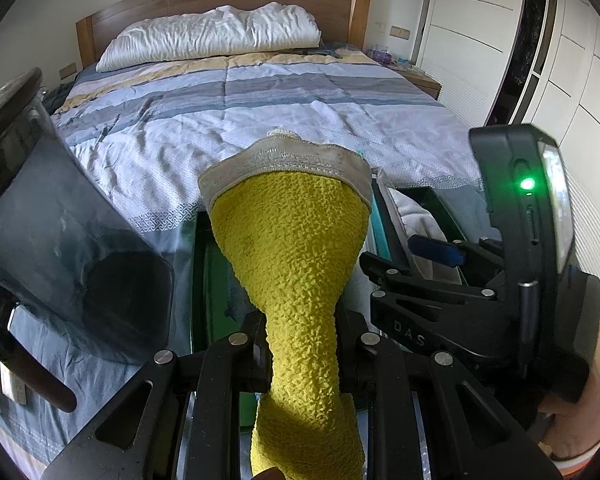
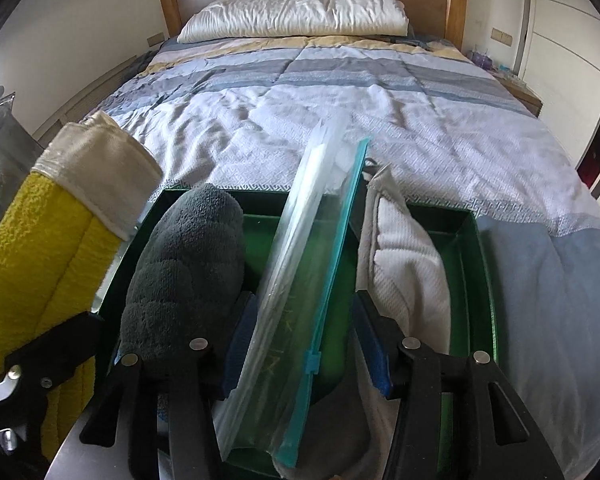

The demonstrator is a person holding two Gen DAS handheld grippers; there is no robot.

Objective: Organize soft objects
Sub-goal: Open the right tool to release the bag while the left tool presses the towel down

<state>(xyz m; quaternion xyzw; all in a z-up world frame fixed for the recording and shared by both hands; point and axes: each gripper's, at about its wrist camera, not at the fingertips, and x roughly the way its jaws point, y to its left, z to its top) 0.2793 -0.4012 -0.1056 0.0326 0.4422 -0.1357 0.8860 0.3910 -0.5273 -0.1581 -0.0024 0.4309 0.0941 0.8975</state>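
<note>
My left tongs (image 1: pixel 300 356) clamp a yellow towel (image 1: pixel 296 256), its long axis running away toward the bed's (image 2: pixel 380 128) far end; my right tongs (image 2: pixel 304 344) stand apart around a zip bag (image 2: pixel 312 248) upright in the green box (image 2: pixel 484 280)

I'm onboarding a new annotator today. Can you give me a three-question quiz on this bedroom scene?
1. True or false: the left claw is shut on the yellow towel.
2. What stands between the right claw's open jaws? A) zip bag B) pillow C) book
3. What colour is the bin holding the grey towel and white cloth?

Key: 1 true; 2 A, the zip bag; 3 green.
</note>
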